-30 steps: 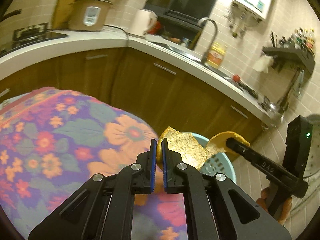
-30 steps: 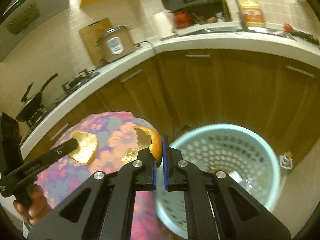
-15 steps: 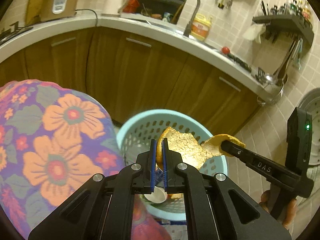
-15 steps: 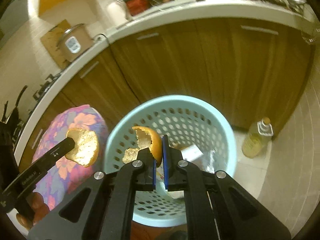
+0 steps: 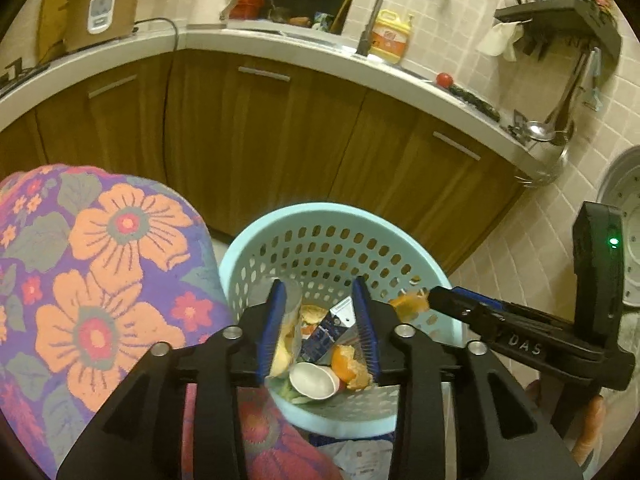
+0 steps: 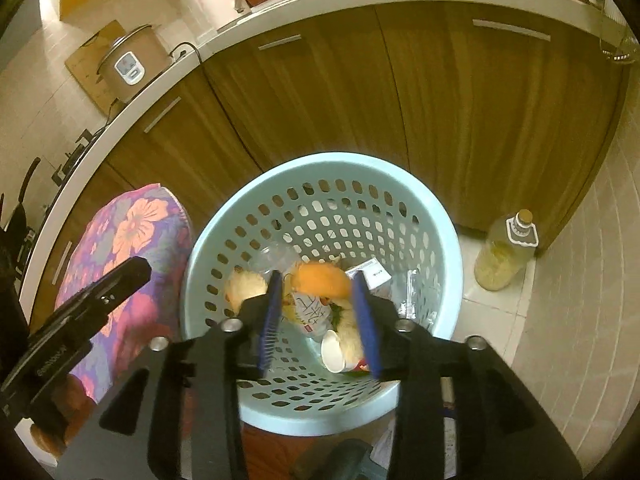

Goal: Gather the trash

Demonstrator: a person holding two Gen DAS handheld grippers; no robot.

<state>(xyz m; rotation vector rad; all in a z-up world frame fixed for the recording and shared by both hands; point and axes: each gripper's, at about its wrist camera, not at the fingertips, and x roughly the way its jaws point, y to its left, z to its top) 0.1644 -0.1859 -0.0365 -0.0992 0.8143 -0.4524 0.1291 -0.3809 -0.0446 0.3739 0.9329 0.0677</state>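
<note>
A light blue perforated basket [image 5: 340,210] [image 6: 320,160] stands on the floor below both grippers. It holds a paper cup [image 5: 312,378], orange peel [image 5: 352,366], a carton and wrappers. My left gripper [image 5: 320,324] is over it with its jaws opening and nothing pinched between them. My right gripper [image 6: 318,316] also has its jaws opening. A blurred piece of orange peel [image 6: 320,280] is loose between its fingertips, above the trash. A second peel piece [image 6: 246,286] is by the basket's left wall. In the left wrist view the right gripper [image 5: 440,300] has a blurred peel piece [image 5: 408,304] at its tip.
A floral cloth [image 5: 100,280] covers a rounded surface left of the basket. Wooden cabinets [image 6: 320,92] under a white counter run behind. A bottle of yellow oil [image 6: 506,256] stands on the tiled floor right of the basket. Papers lie at the basket's base.
Both grippers came from over the floral cloth to above the basket, then opened. The peel pieces that they pinched have left the pads and are dropping in.
</note>
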